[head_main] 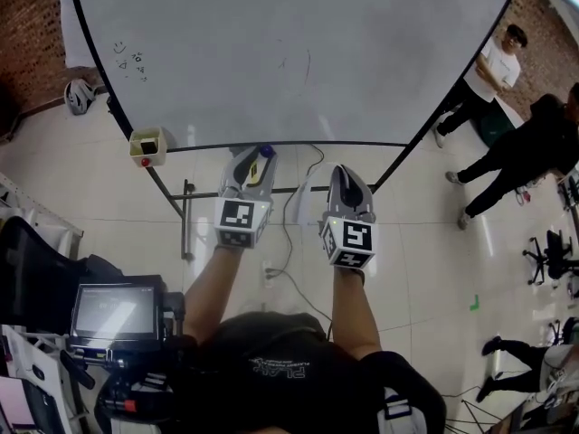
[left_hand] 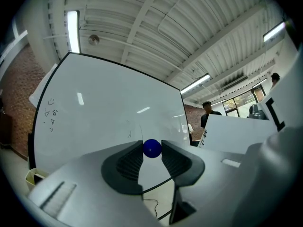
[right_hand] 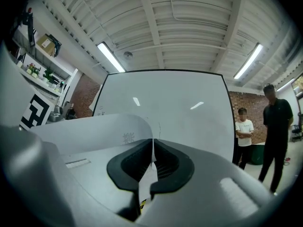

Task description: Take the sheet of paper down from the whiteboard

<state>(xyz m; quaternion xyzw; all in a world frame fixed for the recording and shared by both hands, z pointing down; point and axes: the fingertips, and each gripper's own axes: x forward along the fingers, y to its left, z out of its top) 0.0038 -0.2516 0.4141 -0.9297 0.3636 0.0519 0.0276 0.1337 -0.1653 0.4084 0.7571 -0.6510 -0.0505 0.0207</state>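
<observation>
A large whiteboard (head_main: pixel 289 52) on a dark metal stand is being viewed from above in a room with a pale tiled floor (head_main: pixel 425 242) and brick walls. A few small marks are showing near the board's upper left corner. A small box (head_main: pixel 147 145) is being carried on the lower left edge of the frame, and a cable (head_main: pixel 291 242) is lying on the floor under the stand. Both tools are being held level in front of the board's lower edge. The left gripper (left_hand: pixel 152 144) is being kept closed on a blue ball (left_hand: pixel 152 149), which is being squeezed between the tips of its two pads. The right gripper (right_hand: pixel 152 144) is being kept pressed together on the sheet of paper (right_hand: pixel 94 131); the sheet's edge is being pinched between the pads. From there the paper is curving away to the left, with faint print showing on it. In the head view the paper (head_main: pixel 301 199) is hanging between the two tools, below the board's bottom rail. Two bystanders (head_main: pixel 493 61) are standing to the right of the board.
</observation>
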